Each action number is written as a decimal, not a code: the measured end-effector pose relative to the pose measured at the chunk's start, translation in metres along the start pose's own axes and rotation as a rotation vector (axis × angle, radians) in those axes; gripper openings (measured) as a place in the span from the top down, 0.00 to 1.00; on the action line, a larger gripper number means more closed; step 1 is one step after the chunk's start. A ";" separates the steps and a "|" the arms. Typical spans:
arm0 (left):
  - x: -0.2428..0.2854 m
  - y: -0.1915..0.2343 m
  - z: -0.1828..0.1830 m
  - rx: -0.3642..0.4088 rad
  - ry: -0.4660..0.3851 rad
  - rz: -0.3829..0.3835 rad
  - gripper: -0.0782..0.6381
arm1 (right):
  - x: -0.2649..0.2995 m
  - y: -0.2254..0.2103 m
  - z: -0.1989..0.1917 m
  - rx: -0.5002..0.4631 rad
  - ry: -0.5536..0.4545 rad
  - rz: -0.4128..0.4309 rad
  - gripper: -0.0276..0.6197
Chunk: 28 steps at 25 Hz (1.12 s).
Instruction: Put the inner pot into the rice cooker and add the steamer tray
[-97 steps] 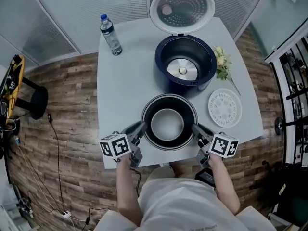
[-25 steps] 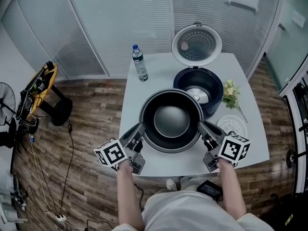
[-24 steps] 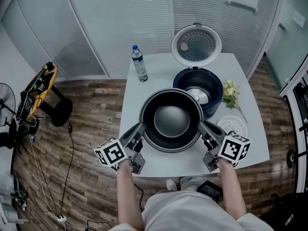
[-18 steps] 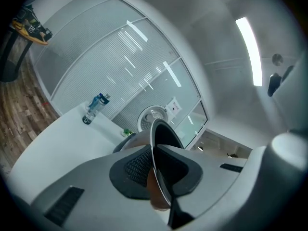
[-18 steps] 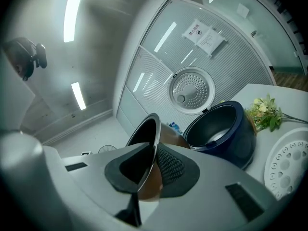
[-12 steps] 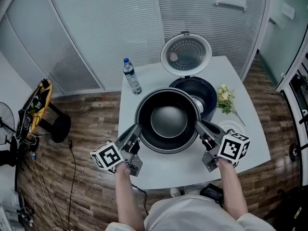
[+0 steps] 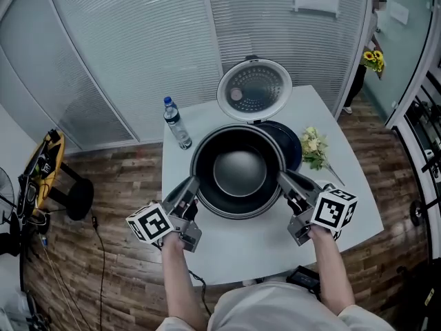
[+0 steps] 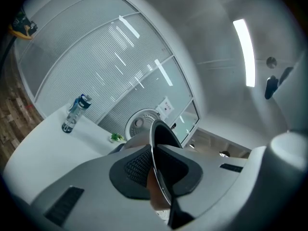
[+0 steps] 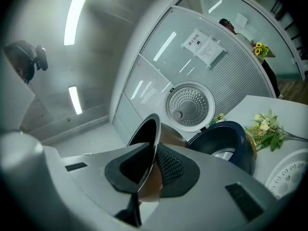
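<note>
Clamped at opposite rims by the left gripper (image 7: 194, 183) and right gripper (image 7: 282, 178), the dark round metal inner pot (image 7: 238, 173) has risen off the white table (image 7: 241, 250) and now hangs over the open navy rice cooker's (image 7: 292, 145) near edge.

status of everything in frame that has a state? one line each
inner pot: lifted, rim clamped on both sides
left gripper: shut on the pot's rim
right gripper: shut on the pot's rim
rice cooker: lid open, no pot inside
steamer tray: flat on the table
water bottle: upright, capped
flowers: lying on the table
</note>
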<state>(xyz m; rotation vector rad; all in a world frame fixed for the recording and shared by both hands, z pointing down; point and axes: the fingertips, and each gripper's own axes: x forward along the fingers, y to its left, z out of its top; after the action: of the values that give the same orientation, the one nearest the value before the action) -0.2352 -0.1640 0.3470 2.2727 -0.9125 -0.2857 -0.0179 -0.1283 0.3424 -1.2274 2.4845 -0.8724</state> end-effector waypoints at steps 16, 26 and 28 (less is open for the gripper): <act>0.085 -0.006 0.012 -0.004 0.017 -0.068 0.84 | -0.008 -0.049 0.051 0.019 -0.071 -0.064 0.87; 0.140 -0.001 0.017 -0.022 0.034 -0.079 0.84 | 0.001 -0.089 0.078 0.045 -0.079 -0.082 0.87; 0.141 0.005 0.014 -0.028 0.040 -0.071 0.84 | 0.001 -0.091 0.076 0.049 -0.077 -0.089 0.87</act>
<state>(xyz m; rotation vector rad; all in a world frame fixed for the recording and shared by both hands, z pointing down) -0.1403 -0.2689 0.3455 2.2800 -0.8034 -0.2821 0.0741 -0.2031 0.3378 -1.3376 2.3505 -0.8847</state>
